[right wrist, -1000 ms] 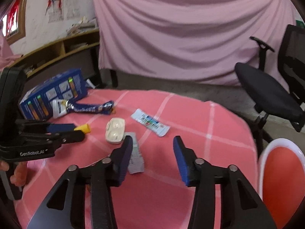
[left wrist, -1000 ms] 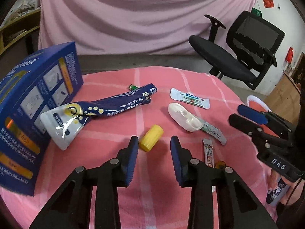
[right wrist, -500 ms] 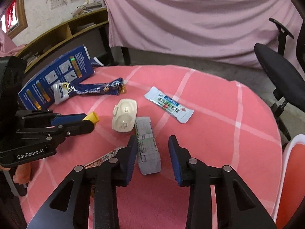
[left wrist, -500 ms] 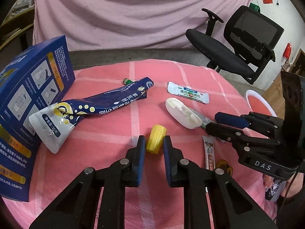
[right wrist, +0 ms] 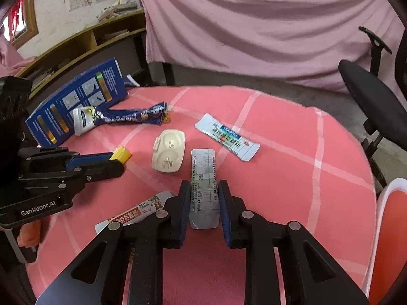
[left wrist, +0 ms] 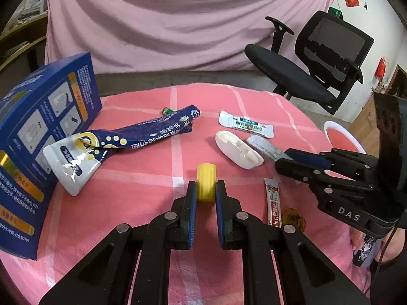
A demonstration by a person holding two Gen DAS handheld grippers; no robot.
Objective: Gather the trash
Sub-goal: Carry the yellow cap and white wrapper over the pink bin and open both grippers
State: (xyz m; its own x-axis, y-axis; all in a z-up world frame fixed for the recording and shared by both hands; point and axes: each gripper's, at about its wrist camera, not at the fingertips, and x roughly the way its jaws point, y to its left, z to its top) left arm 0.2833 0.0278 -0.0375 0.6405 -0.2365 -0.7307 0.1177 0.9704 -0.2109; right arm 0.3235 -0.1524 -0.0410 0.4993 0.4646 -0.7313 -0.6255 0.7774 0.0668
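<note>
The left gripper point(left wrist: 206, 190) is clamping a small yellow cap point(left wrist: 206, 181) between its blue pads, near the middle of the pink checked tablecloth point(left wrist: 142, 190). The right gripper point(right wrist: 204, 195) has just been closing its jaws, and they are now pressing on both long edges of a grey-green blister strip point(right wrist: 204, 188) lying flat on the cloth. Both items are sitting on the table surface.

A cream plastic case point(right wrist: 169, 153) is lying just left of the strip's far end. A white sachet with blue and green print point(right wrist: 227, 137) is resting farther away, to the right. A long dark blue pouch with a white end point(left wrist: 122, 145) is stretching across the left side, its white end touching a blue carton point(left wrist: 38, 127). An orange-and-white sachet point(right wrist: 132, 216) is lying at the near left of the right gripper. A black office chair point(left wrist: 313, 63) is standing beyond the table, in front of a pink curtain point(left wrist: 178, 20).
</note>
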